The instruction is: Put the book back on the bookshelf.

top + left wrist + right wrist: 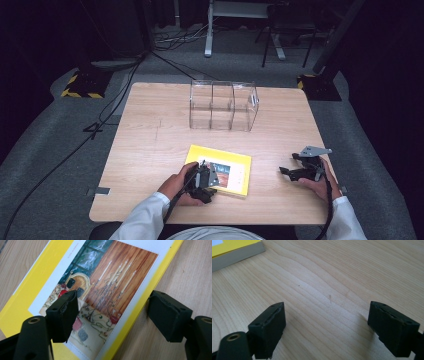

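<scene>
- Left gripper (112, 312): jaws spread wide, nothing pinched between them.
- One pad (63, 315) hovering over the picture on the cover, the other pad (168, 315) out past the book's edge above bare wood; contact with either surface impossible to tell.
- In the high view, left gripper (202, 181) held by the left hand (175, 187) at about 6 o'clock on the table, over the near left part of the book.
- Yellow book (220, 170) lying flat, cover up, slightly below the table's centre, toward 6 o'clock.
- Cover seen close in the left gripper view: yellow border, white panel, printed picture (105, 290) of a wood-panelled room with tall candles and a dark window.
- Right gripper (327, 325): jaws likewise set wide apart, gripping nothing, light wood grain between them.
- In the high view, right gripper (300, 170) at about 4 o'clock on the table, held by the right hand (315, 185), grey three-cornered plate (315, 150) on top, well apart from the book.
- Corner of the yellow book (234, 247) at 11 o'clock in the right gripper view, grey page edge showing.
- Clear three-compartment organiser (222, 105) standing upright toward 12 o'clock on the table, well apart from book and grippers.
- Wooden table (150, 145) on grey carpet; black cables (100, 120) trailing across the floor at 10 o'clock; white sleeves (145, 217) entering from 6 o'clock.
</scene>
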`<state>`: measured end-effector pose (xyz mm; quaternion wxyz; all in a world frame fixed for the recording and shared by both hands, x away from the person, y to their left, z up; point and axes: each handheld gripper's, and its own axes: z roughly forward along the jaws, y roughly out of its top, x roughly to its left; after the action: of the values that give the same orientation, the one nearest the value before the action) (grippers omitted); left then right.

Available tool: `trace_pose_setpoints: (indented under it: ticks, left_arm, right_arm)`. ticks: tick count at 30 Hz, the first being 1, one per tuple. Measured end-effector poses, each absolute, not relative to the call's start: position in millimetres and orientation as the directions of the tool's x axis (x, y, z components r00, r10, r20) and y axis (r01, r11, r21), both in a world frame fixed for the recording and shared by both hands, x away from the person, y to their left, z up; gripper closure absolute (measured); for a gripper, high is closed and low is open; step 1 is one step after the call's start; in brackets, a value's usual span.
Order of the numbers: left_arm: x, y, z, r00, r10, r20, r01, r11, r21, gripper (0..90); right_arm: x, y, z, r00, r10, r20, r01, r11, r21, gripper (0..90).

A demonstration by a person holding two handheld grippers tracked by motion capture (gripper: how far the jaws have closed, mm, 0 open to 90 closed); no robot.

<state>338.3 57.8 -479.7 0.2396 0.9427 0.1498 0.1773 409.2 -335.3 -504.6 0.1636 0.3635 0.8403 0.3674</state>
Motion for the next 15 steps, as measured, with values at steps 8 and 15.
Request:
trace_pose_setpoints:
  ticks: [8,15]
  left_arm:
    - [338.3,51.2,-476.9,0.907,0.322,0.272,0.149,-0.849,0.507,48.2]
    - [342.3,50.3,-474.7,0.919,0.312,0.241,0.139,-0.830,0.541,62.9]
  right_arm:
    - [408.9,-334.8,-504.6,-0.679,0.734,-0.008,0.493,0.464,0.736,15.3]
    - [406.8,-332.8,-504.0,-0.684,0.729,-0.010,0.492,0.472,0.732,15.7]
